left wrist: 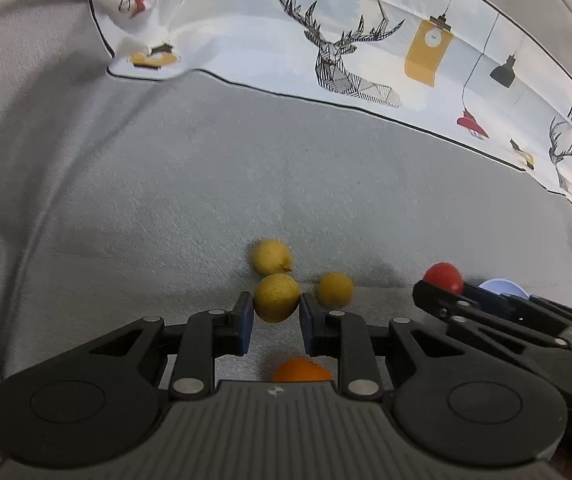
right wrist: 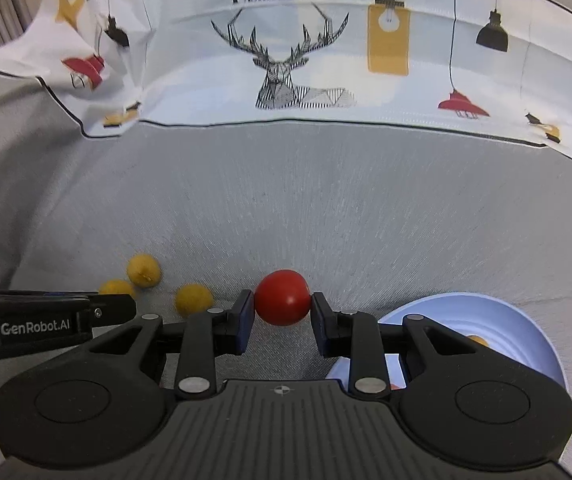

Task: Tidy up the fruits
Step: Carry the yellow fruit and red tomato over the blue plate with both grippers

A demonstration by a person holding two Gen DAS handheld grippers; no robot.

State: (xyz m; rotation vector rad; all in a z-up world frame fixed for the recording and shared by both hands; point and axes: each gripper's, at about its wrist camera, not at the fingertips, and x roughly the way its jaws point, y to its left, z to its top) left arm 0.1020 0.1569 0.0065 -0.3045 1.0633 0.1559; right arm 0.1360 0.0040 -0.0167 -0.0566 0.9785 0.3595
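My left gripper (left wrist: 276, 304) is shut on a yellow lemon (left wrist: 276, 297), held between its blue pads. Two more lemons lie just beyond on the grey cloth, one far (left wrist: 272, 256) and one to the right (left wrist: 335, 289). An orange (left wrist: 301, 370) shows below the left jaws. My right gripper (right wrist: 282, 304) is shut on a red tomato (right wrist: 282, 297); it also shows in the left wrist view (left wrist: 444, 277). A pale blue bowl (right wrist: 525, 332) sits right of the right gripper, with orange fruit (right wrist: 477, 340) partly hidden inside. The lemons show in the right wrist view (right wrist: 144, 270).
A white printed cloth with deer and lamps (right wrist: 286, 64) runs along the back of the grey surface (right wrist: 286, 208). The left gripper's body (right wrist: 38, 326) reaches in at the left of the right wrist view.
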